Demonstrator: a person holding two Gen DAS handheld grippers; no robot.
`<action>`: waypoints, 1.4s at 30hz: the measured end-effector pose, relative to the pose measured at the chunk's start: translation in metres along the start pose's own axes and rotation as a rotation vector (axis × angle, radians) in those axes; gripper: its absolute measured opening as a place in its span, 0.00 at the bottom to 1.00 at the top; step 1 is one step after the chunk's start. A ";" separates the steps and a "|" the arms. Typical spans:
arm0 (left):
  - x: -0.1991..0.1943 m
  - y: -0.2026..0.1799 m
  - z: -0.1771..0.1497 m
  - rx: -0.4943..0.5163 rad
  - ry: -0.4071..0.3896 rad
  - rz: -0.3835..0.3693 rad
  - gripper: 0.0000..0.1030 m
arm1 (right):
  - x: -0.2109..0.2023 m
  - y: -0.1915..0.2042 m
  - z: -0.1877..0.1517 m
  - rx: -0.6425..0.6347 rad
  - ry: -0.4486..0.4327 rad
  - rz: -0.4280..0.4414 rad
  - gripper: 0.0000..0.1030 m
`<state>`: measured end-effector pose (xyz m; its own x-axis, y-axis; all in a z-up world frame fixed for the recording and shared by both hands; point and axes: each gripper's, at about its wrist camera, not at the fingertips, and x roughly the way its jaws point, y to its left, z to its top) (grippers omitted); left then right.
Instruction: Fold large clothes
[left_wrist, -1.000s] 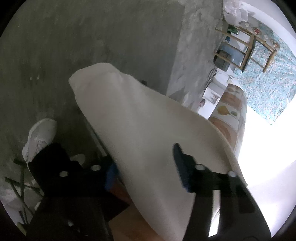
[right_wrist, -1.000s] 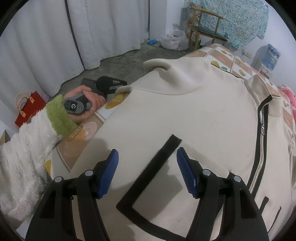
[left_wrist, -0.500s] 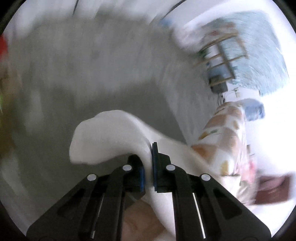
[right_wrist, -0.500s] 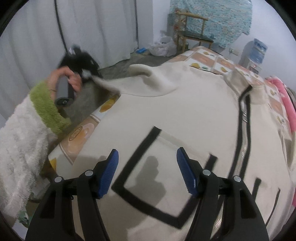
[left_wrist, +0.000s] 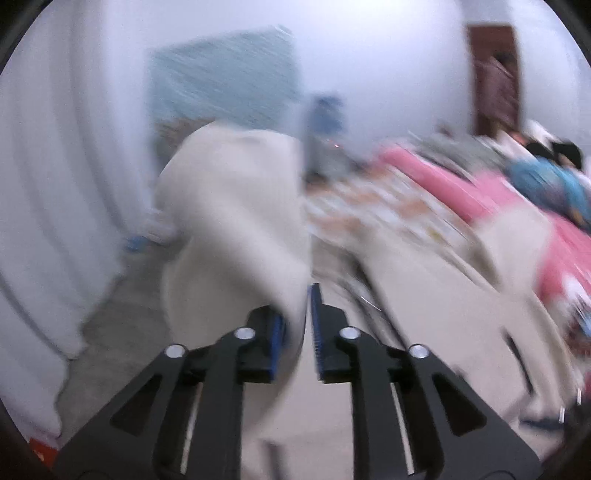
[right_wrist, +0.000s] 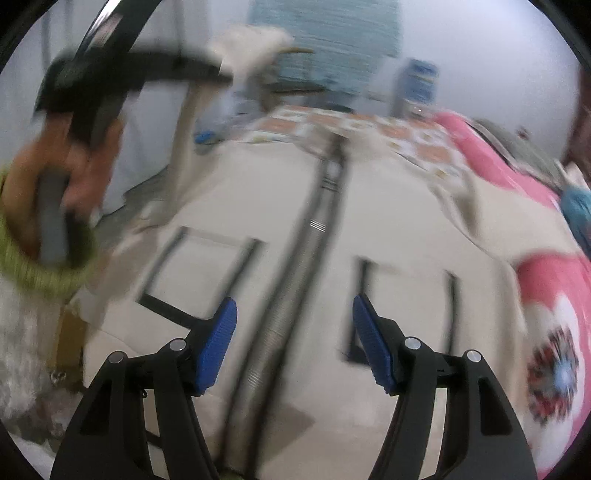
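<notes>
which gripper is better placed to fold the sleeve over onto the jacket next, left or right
Left. The left gripper already has the cream sleeve lifted between its jaws, which have just been opening. The right gripper hangs open and empty above the jacket, over its zip.

A cream jacket (right_wrist: 295, 229) of soft, matt cloth lay across the bed, trimmed with black tape and a ridged metal zip (right_wrist: 317, 225). Its sleeve (left_wrist: 236, 206) looked thick and smooth. Both grippers were matt black plastic with shiny metal pins; the left gripper (left_wrist: 297, 325) and the right gripper (right_wrist: 294, 332) had blue ribbed rubbery fingers (right_wrist: 221, 332). A pink blanket (right_wrist: 509, 170) looked fleecy. The person's sleeve (right_wrist: 18, 332) was fluffy white with a green knitted cuff (right_wrist: 44, 277). The floor (left_wrist: 122, 295) looked like rough grey concrete.
</notes>
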<state>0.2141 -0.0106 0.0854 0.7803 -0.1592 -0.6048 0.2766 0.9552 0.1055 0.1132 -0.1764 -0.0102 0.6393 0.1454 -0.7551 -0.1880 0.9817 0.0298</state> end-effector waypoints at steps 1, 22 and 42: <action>0.010 -0.017 -0.017 0.023 0.059 -0.049 0.33 | -0.001 -0.014 -0.008 0.034 0.015 -0.017 0.62; 0.034 0.042 -0.134 -0.287 0.200 -0.044 0.57 | 0.070 -0.130 0.133 0.253 0.075 0.129 0.62; 0.047 0.034 -0.152 -0.309 0.227 -0.062 0.92 | 0.148 -0.149 0.176 0.308 0.089 0.056 0.10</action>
<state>0.1744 0.0527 -0.0594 0.6138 -0.1925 -0.7656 0.1099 0.9812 -0.1585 0.3674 -0.2799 -0.0115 0.5643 0.2018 -0.8006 0.0221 0.9656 0.2590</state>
